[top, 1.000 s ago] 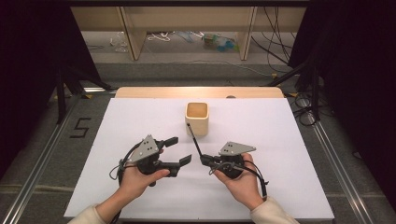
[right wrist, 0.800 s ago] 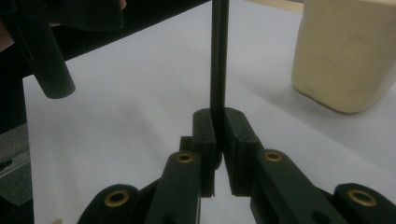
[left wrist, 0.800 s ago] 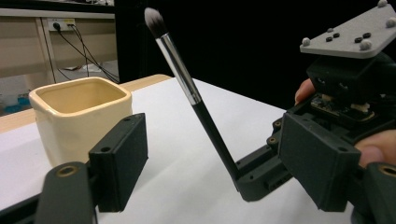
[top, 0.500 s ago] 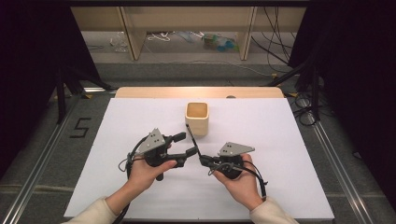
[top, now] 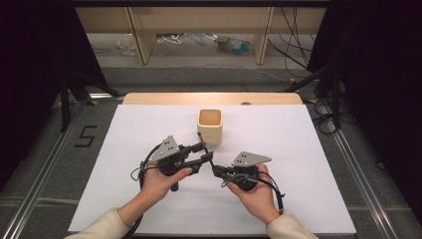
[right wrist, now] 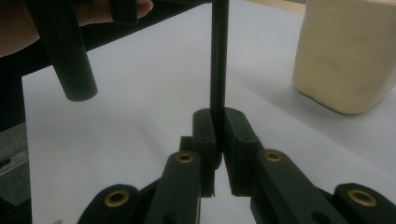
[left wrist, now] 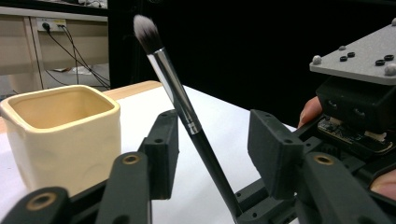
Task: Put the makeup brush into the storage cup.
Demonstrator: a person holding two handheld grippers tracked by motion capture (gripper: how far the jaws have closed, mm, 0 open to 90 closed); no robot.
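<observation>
My right gripper (top: pixel 217 171) is shut on the lower end of a black-handled makeup brush (top: pixel 204 148), which slants up and away toward the cream square cup (top: pixel 210 127). In the right gripper view the pads (right wrist: pixel 205 133) clamp the handle (right wrist: pixel 219 60). My left gripper (top: pixel 204 153) has come in from the left, and its jaws have just been closing, with the brush between them. In the left gripper view the brush (left wrist: pixel 180 95) stands bristles up between the pads (left wrist: pixel 273 149) of the left gripper (left wrist: pixel 217 149). It is close to the left pad and neither pad presses on it.
The cup (left wrist: pixel 60 135) stands empty just behind the brush on the white sheet (top: pixel 298 144) that covers the table. Metal rails run along both sides of the table. Shelf legs and cables lie beyond its far edge.
The left gripper has moved right, up to the brush, and its jaws have narrowed around it. The right gripper has kept still with the brush in it.
</observation>
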